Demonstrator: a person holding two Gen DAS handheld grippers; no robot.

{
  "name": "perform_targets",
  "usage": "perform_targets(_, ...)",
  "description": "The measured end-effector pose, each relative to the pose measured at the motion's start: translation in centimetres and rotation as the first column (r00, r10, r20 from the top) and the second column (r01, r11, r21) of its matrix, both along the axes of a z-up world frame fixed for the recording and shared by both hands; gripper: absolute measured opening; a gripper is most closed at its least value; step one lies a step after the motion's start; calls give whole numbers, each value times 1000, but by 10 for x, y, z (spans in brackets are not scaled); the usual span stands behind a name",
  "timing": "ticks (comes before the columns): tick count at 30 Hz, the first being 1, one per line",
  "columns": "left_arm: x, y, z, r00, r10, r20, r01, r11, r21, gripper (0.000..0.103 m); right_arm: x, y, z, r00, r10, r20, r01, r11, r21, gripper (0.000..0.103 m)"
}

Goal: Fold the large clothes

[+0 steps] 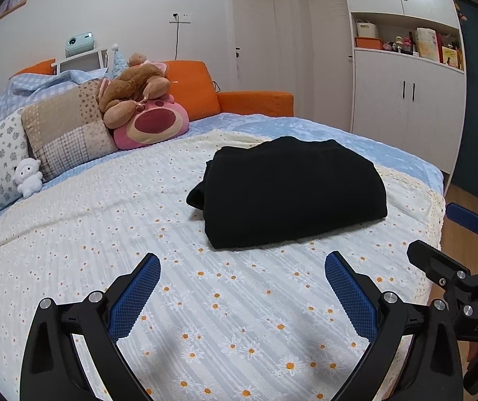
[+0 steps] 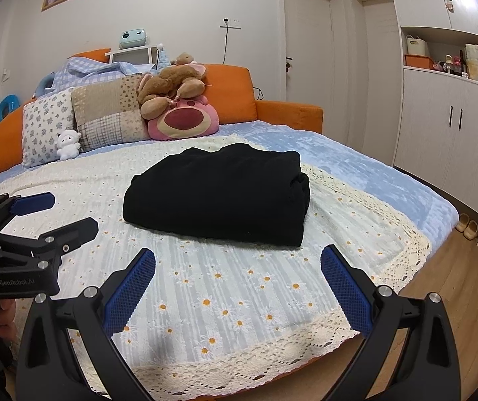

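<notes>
A black garment (image 1: pixel 289 190) lies folded into a thick rectangle on the daisy-print bedspread (image 1: pixel 205 300); it also shows in the right wrist view (image 2: pixel 218 197). My left gripper (image 1: pixel 243 267) is open and empty, held above the bedspread short of the garment's near edge. My right gripper (image 2: pixel 237 262) is open and empty, also just short of the garment. The right gripper shows at the right edge of the left wrist view (image 1: pixel 439 234), and the left gripper at the left edge of the right wrist view (image 2: pixel 68 214). Neither touches the garment.
Pillows (image 1: pixel 65 127) and plush toys (image 1: pixel 145 113) lie at the orange headboard (image 1: pixel 188 87). A white wardrobe (image 1: pixel 406 100) stands at right. The bed's lace edge (image 2: pixel 272 357) meets a wooden floor (image 2: pixel 456 284) with slippers (image 2: pixel 467 227).
</notes>
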State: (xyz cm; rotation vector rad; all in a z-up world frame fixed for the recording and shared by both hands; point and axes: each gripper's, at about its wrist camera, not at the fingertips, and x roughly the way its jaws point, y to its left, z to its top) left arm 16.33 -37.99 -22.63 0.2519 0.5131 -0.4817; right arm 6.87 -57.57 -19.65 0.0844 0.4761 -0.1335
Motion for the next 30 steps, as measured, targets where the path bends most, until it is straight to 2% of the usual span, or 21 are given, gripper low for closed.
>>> perform_targets(11, 2, 2, -2, 1000, 1, -17, -2, 1000, -12, 100, -3, -3, -2, 1000, -10, -11, 10, 1000, 8, 98)
perform_targets(15, 2, 5, 0, 1000, 21, 4, -21, 1000, -16, 100, -2, -4, -5, 1000, -8, -29, 8, 1000, 5, 98)
perform_targets(20, 7, 9, 1, 999, 30, -19, -31, 999, -37, 100, -2, -4, -7, 1000, -6, -29, 7, 1000, 10, 98)
perform_targets(30, -2, 0, 0, 1000, -7, 23, 6, 1000, 13, 100, -1, -3, -9, 999, -12, -29, 13, 1000, 9, 98)
